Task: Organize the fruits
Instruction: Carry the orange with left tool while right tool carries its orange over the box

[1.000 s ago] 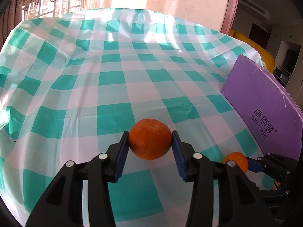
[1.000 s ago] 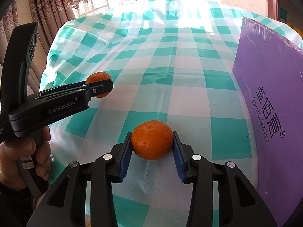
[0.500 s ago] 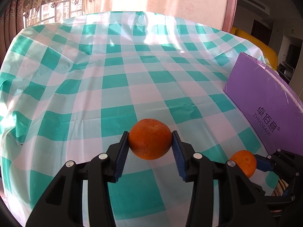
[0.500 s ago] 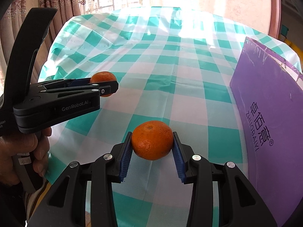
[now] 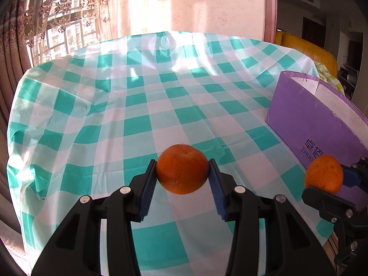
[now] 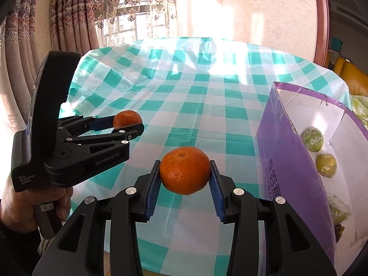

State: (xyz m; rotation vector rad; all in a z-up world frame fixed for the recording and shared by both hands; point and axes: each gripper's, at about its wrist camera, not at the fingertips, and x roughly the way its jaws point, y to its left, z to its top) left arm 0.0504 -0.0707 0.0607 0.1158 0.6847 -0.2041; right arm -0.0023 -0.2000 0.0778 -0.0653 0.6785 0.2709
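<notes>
My left gripper (image 5: 182, 174) is shut on an orange (image 5: 182, 169), held above the checked tablecloth (image 5: 142, 105). My right gripper (image 6: 185, 174) is shut on a second orange (image 6: 185, 170), also lifted off the cloth. In the left wrist view that second orange (image 5: 324, 177) and the right gripper (image 5: 322, 181) show at the right edge, in front of the purple box (image 5: 310, 119). In the right wrist view the left gripper (image 6: 128, 124) with its orange (image 6: 126, 119) hangs at the left. The purple box (image 6: 283, 161) stands open at the right with several green fruits (image 6: 312, 139) inside.
A hand (image 6: 25, 207) grips the left tool's handle. The table (image 6: 207, 73) reaches far back toward a curtained window (image 6: 128, 16) and a pink wall. A yellow sofa (image 5: 306, 50) lies beyond the table's right edge. The near table edge is just below the grippers.
Both grippers have risen with their oranges still held, and both views have tipped up to show the wall, window and the open top of the box.
</notes>
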